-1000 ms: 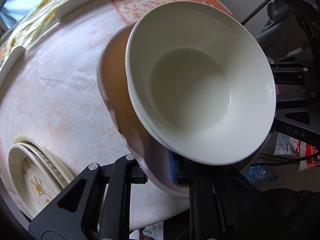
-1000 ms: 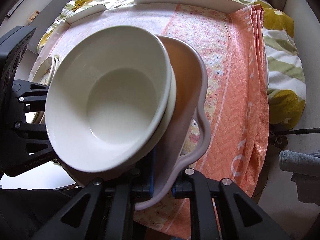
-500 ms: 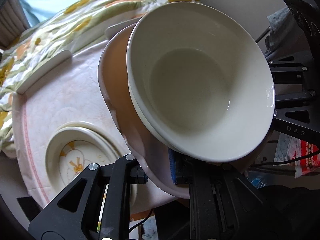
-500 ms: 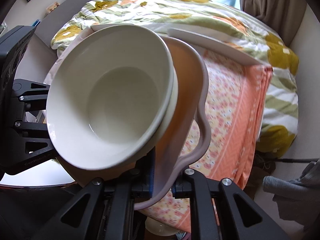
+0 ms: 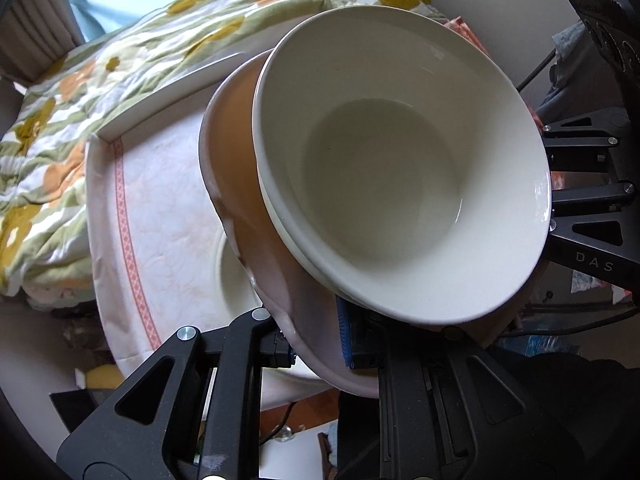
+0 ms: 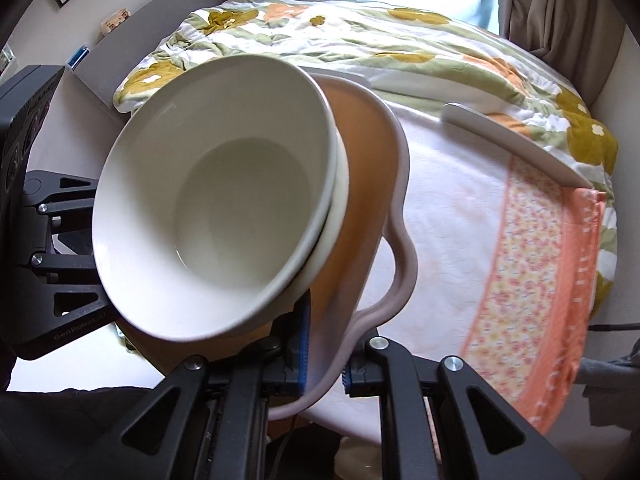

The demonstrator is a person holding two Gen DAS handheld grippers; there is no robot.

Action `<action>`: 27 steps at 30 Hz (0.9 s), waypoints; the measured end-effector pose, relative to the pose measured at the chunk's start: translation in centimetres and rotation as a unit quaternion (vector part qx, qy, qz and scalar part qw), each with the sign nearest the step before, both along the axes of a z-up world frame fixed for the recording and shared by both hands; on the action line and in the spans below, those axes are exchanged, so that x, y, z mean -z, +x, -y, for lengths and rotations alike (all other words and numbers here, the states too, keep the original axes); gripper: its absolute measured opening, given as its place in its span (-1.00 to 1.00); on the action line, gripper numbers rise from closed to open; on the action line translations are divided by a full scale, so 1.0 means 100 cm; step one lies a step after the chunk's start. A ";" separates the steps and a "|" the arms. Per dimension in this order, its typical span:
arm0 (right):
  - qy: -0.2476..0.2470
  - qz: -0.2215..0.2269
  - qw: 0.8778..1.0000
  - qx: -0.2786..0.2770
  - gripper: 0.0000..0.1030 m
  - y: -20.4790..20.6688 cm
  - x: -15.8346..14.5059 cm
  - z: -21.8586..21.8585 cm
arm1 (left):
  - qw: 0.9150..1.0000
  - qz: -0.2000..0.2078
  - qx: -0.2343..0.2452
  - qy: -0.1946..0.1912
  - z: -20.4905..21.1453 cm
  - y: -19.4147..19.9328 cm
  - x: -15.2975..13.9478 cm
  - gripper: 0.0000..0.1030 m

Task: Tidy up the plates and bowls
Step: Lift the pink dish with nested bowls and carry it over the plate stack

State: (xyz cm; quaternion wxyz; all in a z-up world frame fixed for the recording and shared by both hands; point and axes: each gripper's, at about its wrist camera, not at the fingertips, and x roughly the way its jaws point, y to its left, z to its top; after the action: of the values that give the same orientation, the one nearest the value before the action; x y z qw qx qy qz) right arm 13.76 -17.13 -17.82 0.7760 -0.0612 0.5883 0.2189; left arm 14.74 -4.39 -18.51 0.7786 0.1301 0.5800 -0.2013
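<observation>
Bowls stacked on pink tray, mid-carry above worktop. Left gripper and right gripper: fingers squeezed tight on tray edges. Next: keep tray flat, pick clear spot, lower gently.

Both grippers are matte black, built of angular linkage arms with triangular cut-outs and silver round-head screws at the pivots. The left gripper and the right gripper carry blue ribbed pads inside their fingers. The right one's frame bears white lettering, possibly "DAS".

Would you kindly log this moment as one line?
left gripper: shut on tray | right gripper: shut on tray | bowls: stacked on tray
</observation>
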 end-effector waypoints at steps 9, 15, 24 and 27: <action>0.001 -0.028 0.999 0.040 -0.78 -0.015 0.039 -0.059 | 0.999 -0.037 0.014 0.000 -0.052 -0.002 0.042 -0.75; -0.025 -0.023 0.998 0.049 -0.78 -0.017 0.053 -0.066 | 0.999 -0.047 0.014 -0.006 -0.052 0.004 0.059 -0.75; -0.009 -0.016 0.997 0.070 -0.78 -0.014 0.065 -0.051 | 0.999 -0.039 -0.007 -0.012 -0.046 0.005 0.071 -0.75; -0.014 -0.008 0.998 0.066 -0.77 -0.015 0.065 -0.051 | 0.999 -0.030 -0.016 -0.006 -0.044 0.004 0.071 -0.75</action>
State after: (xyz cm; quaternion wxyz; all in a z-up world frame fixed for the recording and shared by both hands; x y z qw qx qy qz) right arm 12.23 -11.98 -24.29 0.7829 -0.0315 0.6007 0.1590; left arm 15.19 0.05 -25.58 0.7649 0.1100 0.6038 -0.1957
